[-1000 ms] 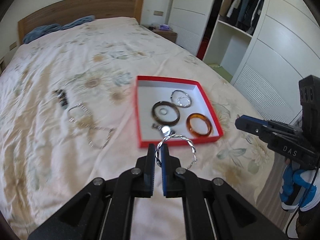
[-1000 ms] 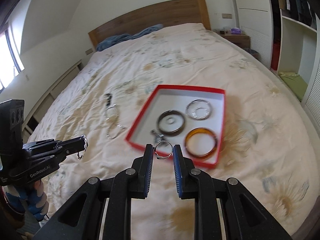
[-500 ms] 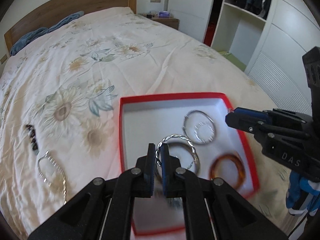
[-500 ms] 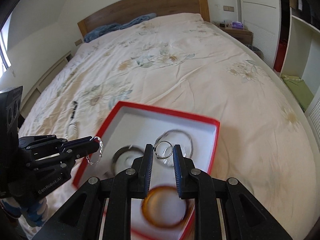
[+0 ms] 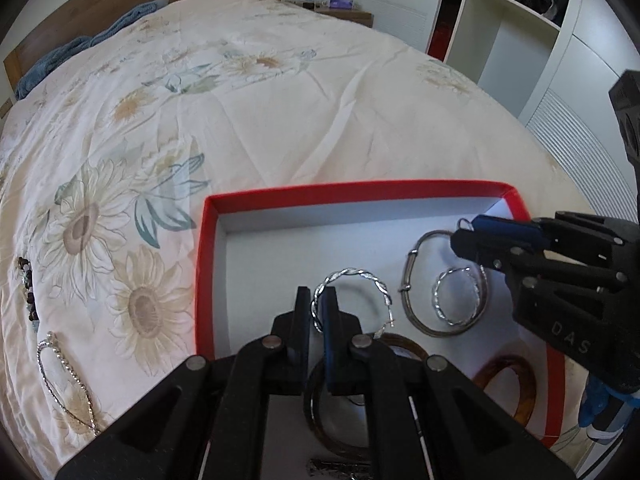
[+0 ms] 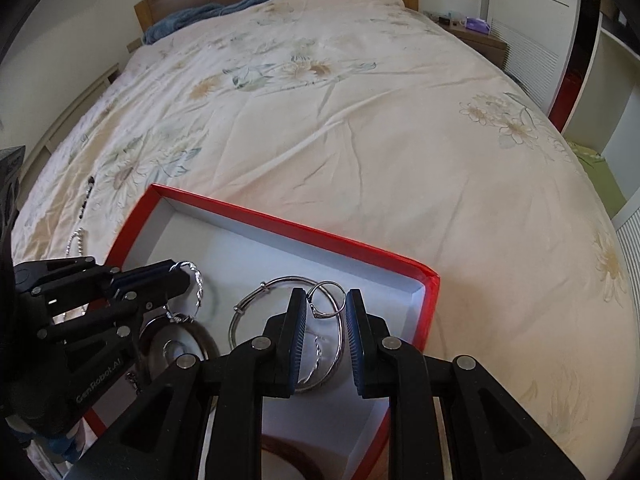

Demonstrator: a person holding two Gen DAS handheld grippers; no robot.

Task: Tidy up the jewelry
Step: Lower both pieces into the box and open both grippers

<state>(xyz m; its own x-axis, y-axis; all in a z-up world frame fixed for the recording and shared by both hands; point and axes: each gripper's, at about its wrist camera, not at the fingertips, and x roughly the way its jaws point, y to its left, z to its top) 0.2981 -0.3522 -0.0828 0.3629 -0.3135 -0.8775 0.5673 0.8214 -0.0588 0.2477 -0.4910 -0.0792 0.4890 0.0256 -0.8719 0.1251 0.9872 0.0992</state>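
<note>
Both grippers have swung in from the near edge and now hang over the red box (image 5: 404, 188). The left gripper (image 5: 319, 312) has its jaws clamped on the twisted silver hoop (image 5: 352, 292); the right gripper (image 6: 326, 316) pinches a small silver ring (image 6: 326, 300), though its jaws seem only partly closed. Both pieces look ready to drop beside the silver bangle (image 5: 416, 280) and amber bangle (image 5: 516, 384). A silver chain (image 5: 64, 376) and dark beads (image 5: 26, 284) wait on the floral bed (image 5: 280, 100); a wardrobe (image 5: 520, 20) stands behind.
</note>
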